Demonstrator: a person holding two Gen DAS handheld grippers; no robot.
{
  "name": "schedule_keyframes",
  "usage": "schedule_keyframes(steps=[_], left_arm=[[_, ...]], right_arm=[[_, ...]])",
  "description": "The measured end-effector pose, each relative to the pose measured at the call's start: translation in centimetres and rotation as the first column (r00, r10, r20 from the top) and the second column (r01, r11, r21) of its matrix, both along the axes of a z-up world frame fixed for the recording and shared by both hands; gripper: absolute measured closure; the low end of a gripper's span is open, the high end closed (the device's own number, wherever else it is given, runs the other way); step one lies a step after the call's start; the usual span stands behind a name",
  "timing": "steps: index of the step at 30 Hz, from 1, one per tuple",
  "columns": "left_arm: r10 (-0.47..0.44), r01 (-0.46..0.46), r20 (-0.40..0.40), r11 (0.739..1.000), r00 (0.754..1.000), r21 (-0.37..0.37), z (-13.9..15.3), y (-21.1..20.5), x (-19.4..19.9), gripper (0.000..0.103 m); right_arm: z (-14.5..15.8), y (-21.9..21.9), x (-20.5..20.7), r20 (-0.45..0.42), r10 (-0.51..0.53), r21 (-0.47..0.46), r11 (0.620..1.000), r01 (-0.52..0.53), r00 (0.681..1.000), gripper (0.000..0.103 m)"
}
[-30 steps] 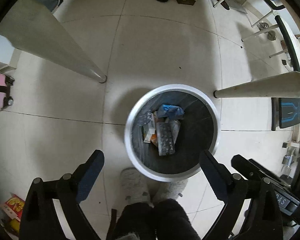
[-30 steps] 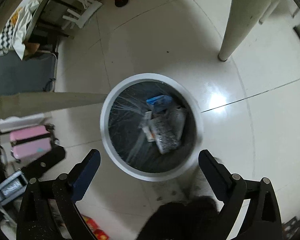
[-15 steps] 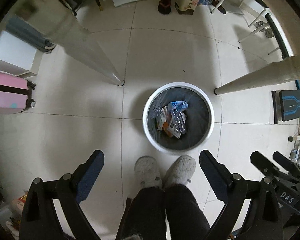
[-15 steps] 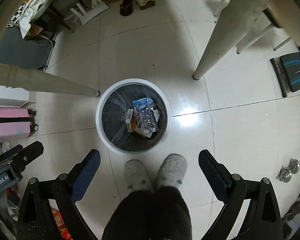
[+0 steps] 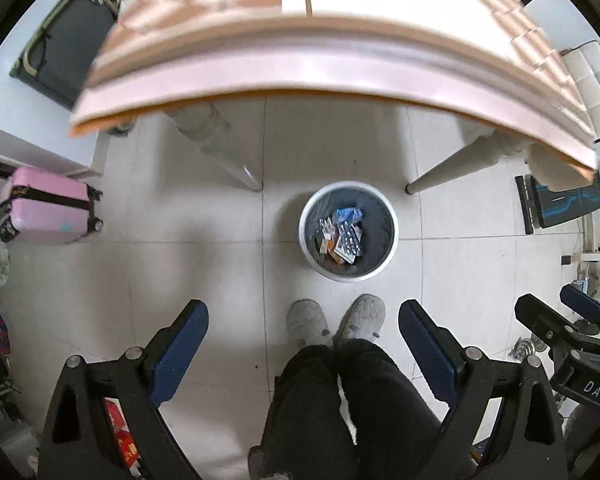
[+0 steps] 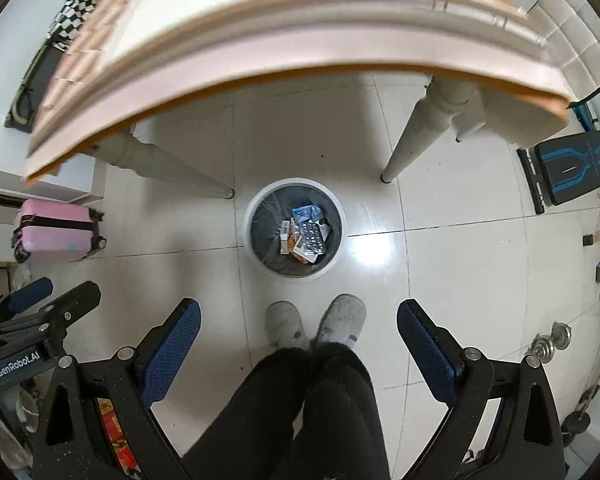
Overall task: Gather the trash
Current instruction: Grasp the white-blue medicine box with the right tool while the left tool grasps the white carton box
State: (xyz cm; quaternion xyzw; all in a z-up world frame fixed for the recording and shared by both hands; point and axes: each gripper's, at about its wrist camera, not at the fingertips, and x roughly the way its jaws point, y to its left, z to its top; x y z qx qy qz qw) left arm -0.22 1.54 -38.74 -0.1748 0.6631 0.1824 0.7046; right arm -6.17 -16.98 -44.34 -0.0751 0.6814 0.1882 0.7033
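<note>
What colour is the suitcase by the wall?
Pink with black straps; the suitcase shows best in the left wrist view.

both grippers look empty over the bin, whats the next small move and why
Probably bring both up toward the table to look for more trash. The left gripper and right gripper are open and hold nothing, and the packets already lie inside the trash bin on the floor.

The floor tiles [image 6: 440, 264] were glossy and smooth, throwing back a bright glare. My slippers [image 6: 342, 318] looked fuzzy cloth. The bin [image 5: 392, 236] seemed smooth white plastic, lined with crinkly clear film. My tool's fingers [image 5: 182, 346] carried matt, finely textured blue pads.
</note>
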Motion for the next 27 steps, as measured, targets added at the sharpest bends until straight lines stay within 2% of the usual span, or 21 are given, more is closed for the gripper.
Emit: schedule_keyframes(steps=[7, 10, 13, 17, 21, 24, 26, 27], left_arm=[[0.033, -0.039, 0.076, 0.997, 0.997, 0.073, 5.5, 1.2, 1.2, 0.006], [0.072, -0.085, 0.134, 0.992, 0.988, 0.091, 7.6, 2.4, 3.1, 0.006], [0.093, -0.115, 0.152, 0.983, 0.984, 0.141, 8.6, 3.8, 6.1, 0.006], [0.135, -0.163, 0.168, 0.973, 0.976, 0.164, 9.7, 6.1, 11.3, 0.006], [0.173, -0.201, 0.167, 0.964, 0.971, 0.174, 9.6, 7.8, 18.1, 0.006], [0.208, -0.239, 0.15, 0.943, 0.967, 0.231, 8.4, 8.4, 24.1, 0.006], [0.229, -0.252, 0.117, 0.937, 0.966, 0.243, 6.7, 9.1, 26.6, 0.006], [0.245, -0.26, 0.092, 0.935, 0.965, 0.242, 5.4, 9.6, 28.1, 0.006]], right_arm=[[7.6, 0.6, 0.4, 0.038, -0.02, 0.075, 0.997, 0.017, 0.999, 0.003], [10.1, 1.0, 2.4, 0.045, -0.052, 0.116, 0.992, 0.047, 0.998, 0.003], [12.1, 1.5, 6.4, 0.066, -0.073, 0.158, 0.985, 0.062, 0.995, 0.003], [14.1, 2.2, 13.3, 0.104, -0.072, 0.174, 0.983, 0.053, 0.992, 0.003], [14.4, 3.3, 23.5, 0.132, -0.019, 0.126, 0.992, 0.002, 0.991, 0.003], [13.2, 5.7, 32.2, 0.136, 0.141, 0.016, 0.989, -0.144, 0.981, 0.003], [12.1, 8.0, 37.4, 0.136, 0.29, -0.088, 0.956, -0.28, 0.947, 0.003], [11.2, 9.3, 40.1, 0.123, 0.371, -0.149, 0.924, -0.352, 0.921, 0.003]])
